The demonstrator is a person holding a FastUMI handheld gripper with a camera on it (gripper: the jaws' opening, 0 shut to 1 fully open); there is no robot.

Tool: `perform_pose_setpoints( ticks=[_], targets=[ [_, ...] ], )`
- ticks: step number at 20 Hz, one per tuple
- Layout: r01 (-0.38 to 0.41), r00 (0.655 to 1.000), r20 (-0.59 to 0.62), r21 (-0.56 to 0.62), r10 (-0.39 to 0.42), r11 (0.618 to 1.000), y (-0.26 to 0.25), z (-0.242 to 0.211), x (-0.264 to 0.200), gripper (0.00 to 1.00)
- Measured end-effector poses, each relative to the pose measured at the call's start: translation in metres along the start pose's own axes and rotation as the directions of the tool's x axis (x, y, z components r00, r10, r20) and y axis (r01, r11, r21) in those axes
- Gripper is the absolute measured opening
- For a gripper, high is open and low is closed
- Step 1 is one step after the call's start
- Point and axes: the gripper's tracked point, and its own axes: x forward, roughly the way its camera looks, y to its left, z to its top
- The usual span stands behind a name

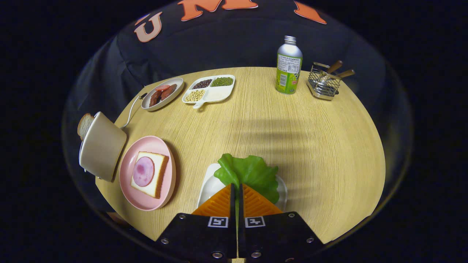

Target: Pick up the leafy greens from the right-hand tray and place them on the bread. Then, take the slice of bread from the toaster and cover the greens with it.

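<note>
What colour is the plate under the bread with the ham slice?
Pink plate, clearest in the gripper view.

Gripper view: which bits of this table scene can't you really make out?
- White tray: near part hidden by the gripper, shut on the leafy greens.
- Bread in the toaster: mostly hidden by the toaster.
- Bottle label: too small.
- Utensils in the wire holder: only handles show.
</note>
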Motion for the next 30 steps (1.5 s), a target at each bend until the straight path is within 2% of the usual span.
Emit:
perform_pose_setpoints(
  ticks=[8, 16, 30],
  targets=[
    [-0.056, 0.994, 0.095, 0.018, 0.054, 0.998, 0.022, 0.020, -0.027, 0.01],
    [-0.131, 0.965, 0.228, -0.021, 0.132, 0.991, 0.062, 0.054, -0.067, 0.01],
    [-0.241, 0.946, 0.188, -0.138, 0.264, 0.961, 0.144, 0.068, -0.043, 0.01]
  ],
)
